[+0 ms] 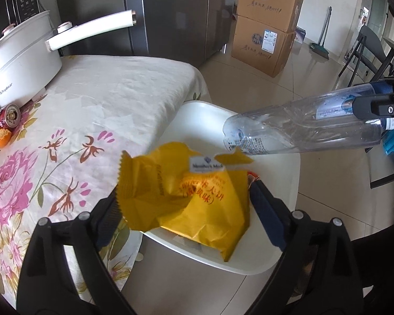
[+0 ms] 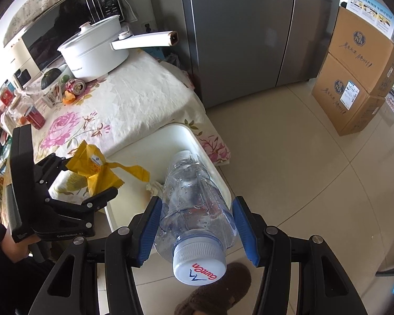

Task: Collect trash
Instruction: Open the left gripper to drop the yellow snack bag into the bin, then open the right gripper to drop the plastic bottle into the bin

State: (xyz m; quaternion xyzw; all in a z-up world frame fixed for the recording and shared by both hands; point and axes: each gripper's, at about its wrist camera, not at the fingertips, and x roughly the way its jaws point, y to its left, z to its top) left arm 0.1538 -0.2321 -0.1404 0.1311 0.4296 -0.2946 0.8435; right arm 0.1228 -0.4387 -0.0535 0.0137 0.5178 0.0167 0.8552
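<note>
The left gripper (image 1: 186, 197) is clamped on a crumpled yellow wrapper (image 1: 194, 197), held above the white bin (image 1: 281, 183). The right gripper (image 2: 197, 225) is clamped on a clear plastic bottle (image 2: 194, 197), base toward 12 o'clock over the bin's rim. A can (image 1: 6, 118) lies on the floral tablecloth (image 1: 105, 99) at 10 o'clock.

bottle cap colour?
White, with red and blue lettering on top. The cap of the plastic bottle shows best in the right wrist view.
</note>
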